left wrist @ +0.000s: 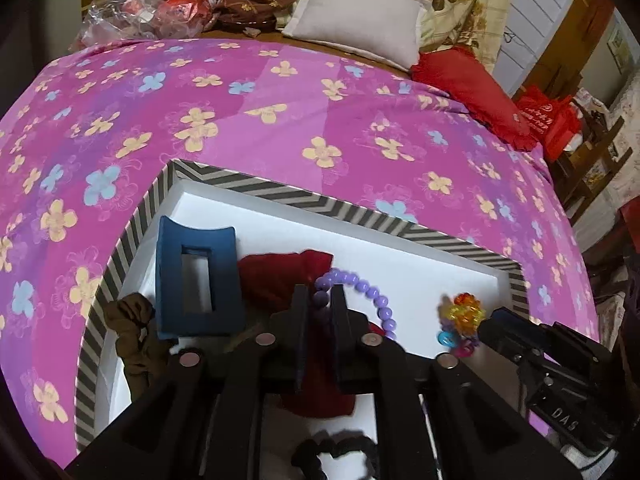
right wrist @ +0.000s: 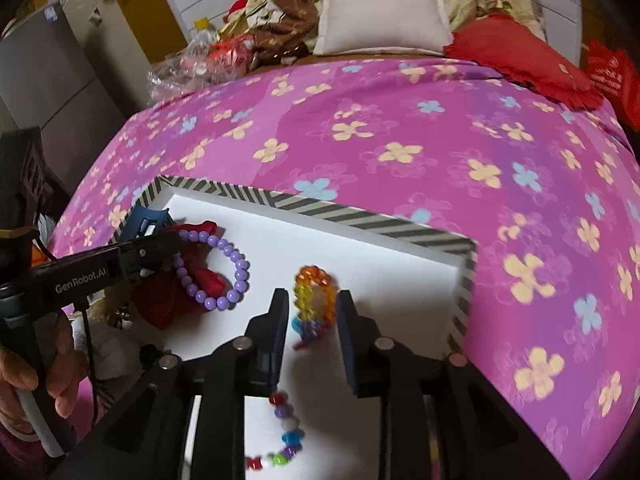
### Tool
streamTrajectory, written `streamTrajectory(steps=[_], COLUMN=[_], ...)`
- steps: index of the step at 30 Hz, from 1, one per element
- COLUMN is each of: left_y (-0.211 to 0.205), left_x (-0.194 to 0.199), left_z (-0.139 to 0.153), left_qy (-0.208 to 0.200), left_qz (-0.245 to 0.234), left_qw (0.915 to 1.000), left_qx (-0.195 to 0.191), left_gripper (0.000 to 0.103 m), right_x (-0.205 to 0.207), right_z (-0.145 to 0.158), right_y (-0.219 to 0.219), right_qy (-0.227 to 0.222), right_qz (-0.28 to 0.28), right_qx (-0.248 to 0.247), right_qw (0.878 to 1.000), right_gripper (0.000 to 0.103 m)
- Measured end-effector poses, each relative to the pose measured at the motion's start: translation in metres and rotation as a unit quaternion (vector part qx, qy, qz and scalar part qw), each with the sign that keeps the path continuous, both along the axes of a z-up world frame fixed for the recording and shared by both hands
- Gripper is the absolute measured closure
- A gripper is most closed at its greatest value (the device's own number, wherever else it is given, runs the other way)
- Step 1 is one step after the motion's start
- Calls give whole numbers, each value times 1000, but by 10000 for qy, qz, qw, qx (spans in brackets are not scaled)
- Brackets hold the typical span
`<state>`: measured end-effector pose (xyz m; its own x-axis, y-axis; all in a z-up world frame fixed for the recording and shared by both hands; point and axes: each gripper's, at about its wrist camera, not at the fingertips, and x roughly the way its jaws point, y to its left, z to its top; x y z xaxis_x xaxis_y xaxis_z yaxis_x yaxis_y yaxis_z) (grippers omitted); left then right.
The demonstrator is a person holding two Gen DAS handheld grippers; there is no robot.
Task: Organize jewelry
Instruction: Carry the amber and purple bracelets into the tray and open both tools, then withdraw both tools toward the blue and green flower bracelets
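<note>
jewelry nearly all in the tray

the striped tray (right wrist: pixel 360 216) on the bed (right wrist: pixel 400 120) already holds the purple bracelet (right wrist: pixel 236 276), the colourful bracelet (right wrist: pixel 314 300) and a blue hair clip (left wrist: pixel 192 276). the left tongs (left wrist: pixel 322 300) are almost closed on the purple beads – the right tongs (right wrist: pixel 312 312) stand open around the colourful one. what seems left is mostly releasing and tidying.

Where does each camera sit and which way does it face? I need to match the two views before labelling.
Left wrist: on the left gripper, looking down along its fingers at the purple bead bracelet in the striped tray.
Right wrist: on the right gripper, looking down at the rainbow bead bracelet; a hand shows.
Shared: tray, both bracelets, the pink flowered bedspread, the white pillow.
</note>
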<state>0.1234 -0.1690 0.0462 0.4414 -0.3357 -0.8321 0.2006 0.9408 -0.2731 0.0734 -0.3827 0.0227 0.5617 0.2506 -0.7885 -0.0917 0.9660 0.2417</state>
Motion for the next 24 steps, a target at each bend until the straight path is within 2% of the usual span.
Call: streamTrajectory(steps=[2,3,9,24], left_y=[4,6,16,22], left_x=[-6,-9,-38,-124], left_z=[2,4,19,37], left_qy=[13,5,-198,-749], left_qz=[14,42,126,-50], left_qw=[9999,9999,9997,9957], left_qx=[-122,-148,9,543], left_gripper=[84,83,81,81], right_x=[-9,-13,-48,-119], right_z=[5,6,13,25], right_y=[-7,-9,-17,3], right_qy=[-60,-82,-178,-358], right_qz=[-41,-62,-80,122], right_qx=[40,53,129,87], right_qw=[10000,9999,9997,9992], right_gripper=[70,67,65,58])
